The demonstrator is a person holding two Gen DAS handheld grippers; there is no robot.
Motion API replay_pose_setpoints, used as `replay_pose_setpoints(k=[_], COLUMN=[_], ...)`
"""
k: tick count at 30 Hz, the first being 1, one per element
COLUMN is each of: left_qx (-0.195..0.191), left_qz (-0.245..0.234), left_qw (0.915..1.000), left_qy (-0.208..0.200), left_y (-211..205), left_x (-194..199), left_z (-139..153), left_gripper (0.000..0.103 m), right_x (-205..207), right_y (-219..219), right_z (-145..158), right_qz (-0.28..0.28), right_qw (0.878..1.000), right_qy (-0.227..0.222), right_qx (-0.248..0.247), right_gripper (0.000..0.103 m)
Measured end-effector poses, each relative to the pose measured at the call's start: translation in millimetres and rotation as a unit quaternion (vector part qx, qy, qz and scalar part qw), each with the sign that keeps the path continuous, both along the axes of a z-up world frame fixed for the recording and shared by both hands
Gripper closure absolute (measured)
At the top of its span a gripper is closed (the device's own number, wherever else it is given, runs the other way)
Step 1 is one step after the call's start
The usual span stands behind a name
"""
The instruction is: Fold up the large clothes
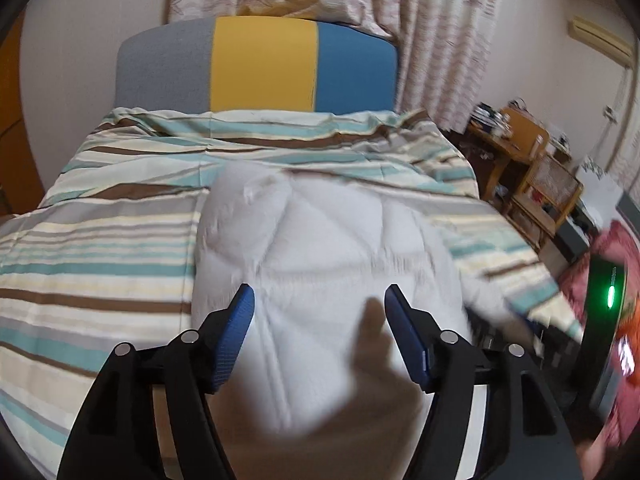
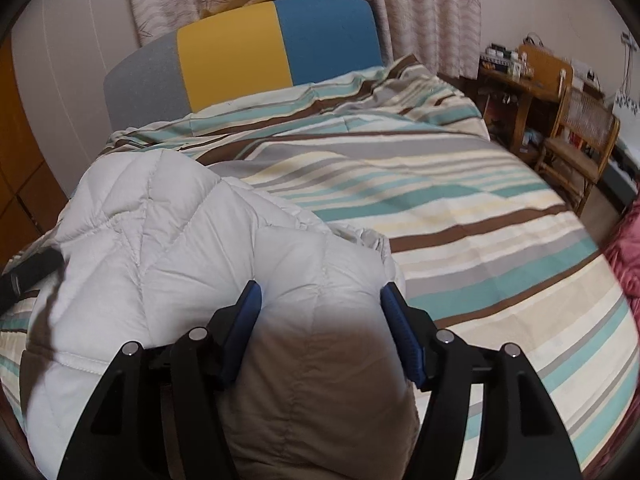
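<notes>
A white quilted puffer jacket (image 1: 320, 248) lies bunched on the striped bed cover. In the left wrist view my left gripper (image 1: 319, 300) hovers just over its near part. The blue pads (image 1: 240, 320) stand well apart and press on nothing. In the right wrist view the jacket (image 2: 160, 232) fills the lower left, and one puffy fold of it bulges up between the fingers of my right gripper (image 2: 320, 294). Those jaws stand wide with the pads (image 2: 246, 312) beside the fold, and I see no squeeze on the fabric. The jacket's near part is hidden under both grippers.
The bed has a cover (image 2: 440, 208) striped in teal, brown and cream and a grey, yellow and blue headboard (image 1: 260, 64). Curtains (image 1: 432, 40) hang behind it. A wooden desk and chair (image 2: 568, 120) stand at the right. A red cloth (image 2: 628, 252) lies at the bed's right edge.
</notes>
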State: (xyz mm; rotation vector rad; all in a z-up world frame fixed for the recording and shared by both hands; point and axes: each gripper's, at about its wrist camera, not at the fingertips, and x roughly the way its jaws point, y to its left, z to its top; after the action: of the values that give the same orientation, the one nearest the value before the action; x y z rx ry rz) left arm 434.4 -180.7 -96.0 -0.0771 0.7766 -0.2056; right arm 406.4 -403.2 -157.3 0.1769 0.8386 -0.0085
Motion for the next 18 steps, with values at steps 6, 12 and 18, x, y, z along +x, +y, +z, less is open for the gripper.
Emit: replay_pose_setpoints(k=[6,12,18], left_qx=[0.086,0.125,0.13], left_qz=[0.006,0.009,0.015], left_qw=[0.9946,0.9899,0.9894], left_qy=[0.058,0.066,0.063], left_y=[-30,-39,-40], left_x=[57,74,85], left_z=[-27,-70,-86], left_gripper=[0.024,0.017,0.015], right_x=[9,32,39], right_y=[-2,-14,-12], right_z=[-9,-31,-40], right_qz=[-0.002,0.0,-0.007], right_qw=[1.0,0.997,0.998], right_qy=[0.02,0.057,0.05], right_qx=[0.013,0.052,0.041], right_gripper=[0.038,0.035,0.035])
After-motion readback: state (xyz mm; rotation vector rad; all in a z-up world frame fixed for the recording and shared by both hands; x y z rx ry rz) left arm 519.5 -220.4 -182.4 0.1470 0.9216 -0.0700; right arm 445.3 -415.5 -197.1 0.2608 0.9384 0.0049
